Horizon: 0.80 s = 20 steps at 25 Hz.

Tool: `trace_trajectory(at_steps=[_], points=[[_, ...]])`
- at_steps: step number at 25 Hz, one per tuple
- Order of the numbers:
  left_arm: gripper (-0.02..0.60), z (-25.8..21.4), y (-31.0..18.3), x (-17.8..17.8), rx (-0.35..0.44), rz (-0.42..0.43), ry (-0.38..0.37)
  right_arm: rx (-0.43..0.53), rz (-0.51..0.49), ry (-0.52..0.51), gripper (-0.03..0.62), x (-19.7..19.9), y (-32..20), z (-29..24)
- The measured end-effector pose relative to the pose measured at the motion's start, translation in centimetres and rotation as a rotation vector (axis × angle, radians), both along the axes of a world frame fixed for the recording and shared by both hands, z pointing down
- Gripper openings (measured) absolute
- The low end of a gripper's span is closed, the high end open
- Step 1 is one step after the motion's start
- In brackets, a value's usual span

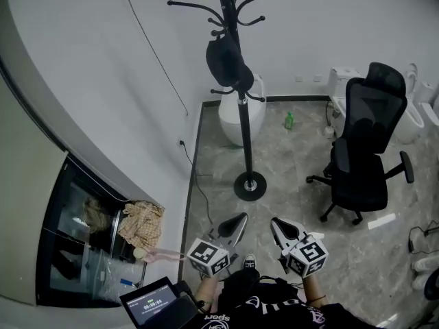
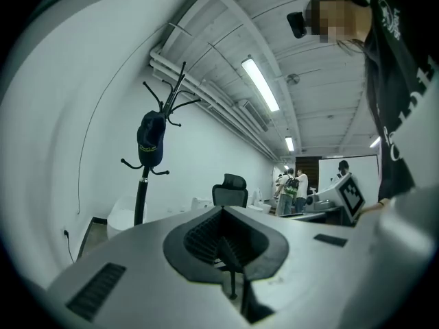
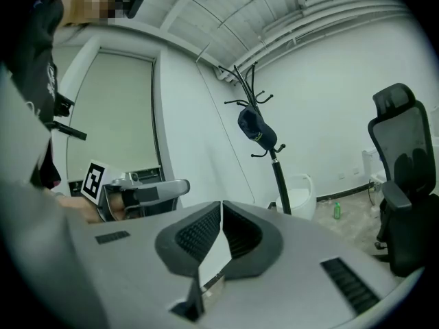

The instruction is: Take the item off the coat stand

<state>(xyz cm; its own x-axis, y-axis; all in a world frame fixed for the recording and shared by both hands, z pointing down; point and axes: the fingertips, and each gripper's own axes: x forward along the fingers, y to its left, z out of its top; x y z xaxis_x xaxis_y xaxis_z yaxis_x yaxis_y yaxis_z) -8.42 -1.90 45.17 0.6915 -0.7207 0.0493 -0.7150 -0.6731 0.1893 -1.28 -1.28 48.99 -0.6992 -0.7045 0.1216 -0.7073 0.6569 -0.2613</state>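
1. Grey marbled flooring is spreading out below white walls. At the far left a dark glass-fronted cabinet (image 1: 75, 225) is standing with a checked cloth (image 1: 142, 223) draping over its corner.
2. Moving rightward, the left gripper (image 1: 234, 226) is hovering low, close to the person's body. Its jaws are pressing fully together with nothing between them.
3. At centre, the black coat stand (image 1: 245, 142) is standing on its round base, well apart from both grippers. The task's item, a dark cap (image 1: 228, 64), is hanging against the upper part of the pole, just above a pair of lower hooks. A white rounded tub (image 1: 230, 122) is sitting just behind the pole.
4. The right gripper (image 1: 282, 230) is hovering beside the left one. Its jaw tips are meeting, and it is carrying nothing.
5. Further right, a small green bottle (image 1: 289, 120) is standing on the floor, and a black office chair (image 1: 363, 149) is sitting near the wall.
6. The task appears to be only starting, with the approach to the stand not yet made. The next move is probably calling for stepping closer and raising one gripper to cap height. Its jaws would then need to spread, pinch the fabric and lift upward off the hook. Tugging sideways could rock the stand.
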Motion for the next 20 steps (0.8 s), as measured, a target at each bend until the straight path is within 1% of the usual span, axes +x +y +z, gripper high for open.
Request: trace_trajectory(at_steps=[3, 7, 10, 15, 17, 20], points=[[0.003, -0.4, -4.5, -1.4, 0.019, 0.008, -0.003, 0.010, -0.001, 0.004, 0.018, -1.3, -4.3, -0.6], [0.003, -0.8, -9.0, -2.2, 0.019, 0.008, 0.011, 0.005, 0.015, 0.013, 0.018, -2.0, -8.8, -0.5], [0.003, -0.4, -11.2, -2.9, -0.001, -0.001, 0.021, -0.013, 0.016, 0.018, 0.018, -2.7, -10.6, 0.2], [0.003, 0.9, -14.1, -2.1, -0.034, 0.032, 0.025, -0.058, 0.027, 0.018, 0.018, -2.4, -12.9, 1.3], [0.003, 0.7, -15.2, -2.0, -0.038, 0.022, 0.027, -0.062, 0.024, 0.017, 0.018, -2.2, -14.2, 1.6], [0.003, 0.3, -17.4, -2.3, -0.036, -0.016, 0.028, -0.056, -0.001, 0.010, 0.018, -2.2, -16.6, 1.5]])
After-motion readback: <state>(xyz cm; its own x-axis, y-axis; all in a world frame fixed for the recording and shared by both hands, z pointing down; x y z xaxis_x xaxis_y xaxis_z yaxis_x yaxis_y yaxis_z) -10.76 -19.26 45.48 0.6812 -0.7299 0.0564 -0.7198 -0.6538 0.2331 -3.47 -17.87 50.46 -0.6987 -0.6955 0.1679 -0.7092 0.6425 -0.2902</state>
